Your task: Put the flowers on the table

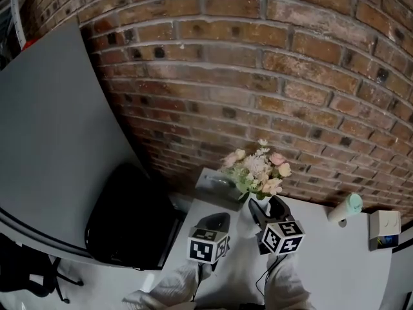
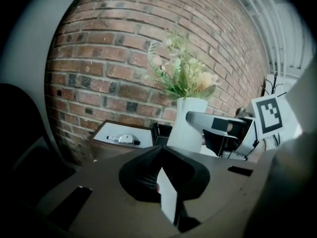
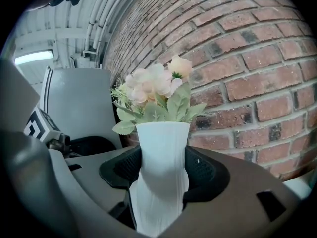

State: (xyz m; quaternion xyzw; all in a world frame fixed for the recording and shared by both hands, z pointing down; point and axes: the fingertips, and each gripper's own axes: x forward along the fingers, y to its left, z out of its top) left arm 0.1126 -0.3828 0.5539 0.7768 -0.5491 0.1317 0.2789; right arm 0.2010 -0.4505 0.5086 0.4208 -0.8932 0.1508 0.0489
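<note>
The right gripper (image 3: pixel 162 175) is clamping the white vase (image 3: pixel 162 138) low on its narrow waist. Both pads are pressing its ribbed sides, and the flowers (image 3: pixel 153 90) are standing upright above it, close to the brick wall (image 3: pixel 247 58). The left gripper (image 2: pixel 161 167) is hanging just beside it with its jaws drawn together at the tips and carrying nothing; the white sliver showing between them is probably the table. In the head view the vase is sitting over the far corner of the table (image 1: pixel 335 263), near a tray (image 1: pixel 213 185). No view is showing its foot, so I cannot tell whether it is resting on the top or hovering above it. The risks, as I judge them, are coming from that grip. The vase is tall, top-heavy with blooms and smooth-looking, so it could be slipping down or swinging between the pads if the hold is loosening before the base is lying flat on the surface. Letting go while it is tilting or hanging clear of the top could be sending it toward the wall or over the back edge. Drawing the jaws away crookedly could be dragging it over, and the left gripper, being so near, could be knocking it.
</note>
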